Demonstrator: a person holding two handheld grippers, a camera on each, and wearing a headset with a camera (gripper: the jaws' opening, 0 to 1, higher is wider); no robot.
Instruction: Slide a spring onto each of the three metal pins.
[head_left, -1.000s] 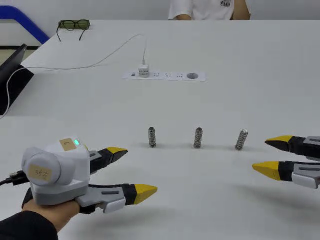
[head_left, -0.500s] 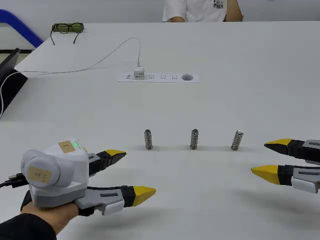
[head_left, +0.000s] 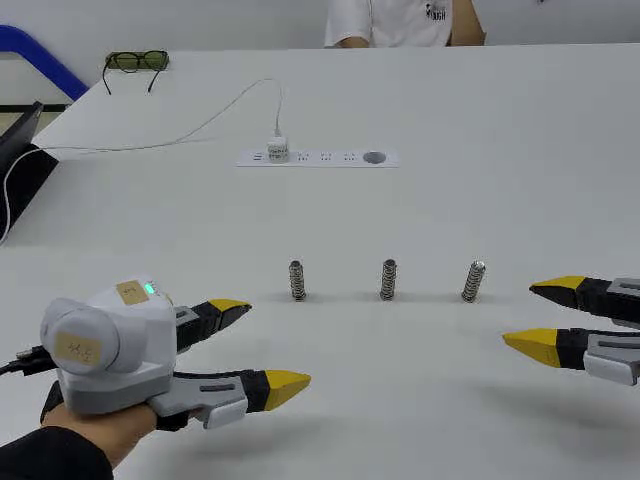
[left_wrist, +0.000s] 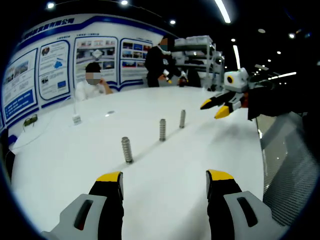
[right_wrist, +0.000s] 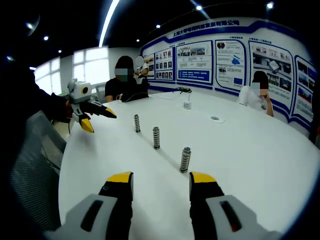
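Observation:
Three metal pins stand in a row on the white table, each with a spring around it: the left one (head_left: 297, 280), the middle one (head_left: 388, 279) and the right one (head_left: 473, 281). The same springs show in the left gripper view (left_wrist: 126, 149) (left_wrist: 162, 129) (left_wrist: 182, 119) and in the right gripper view (right_wrist: 185, 159) (right_wrist: 156, 137) (right_wrist: 136, 123). My left gripper (head_left: 258, 343) (left_wrist: 164, 183) hovers open near the front left, short of the left spring. My right gripper (head_left: 542, 315) (right_wrist: 161, 183) is open at the right edge, beside the right spring. Both hold nothing.
A white power strip (head_left: 318, 157) with a plugged charger and cable lies mid-table. Green glasses (head_left: 135, 62) rest at the far left. A dark device (head_left: 22, 150) sits at the left edge. A person (head_left: 400, 20) sits at the far side of the table.
The head camera shifted slightly. Both grippers stay open and nearly still; the springs have not moved.

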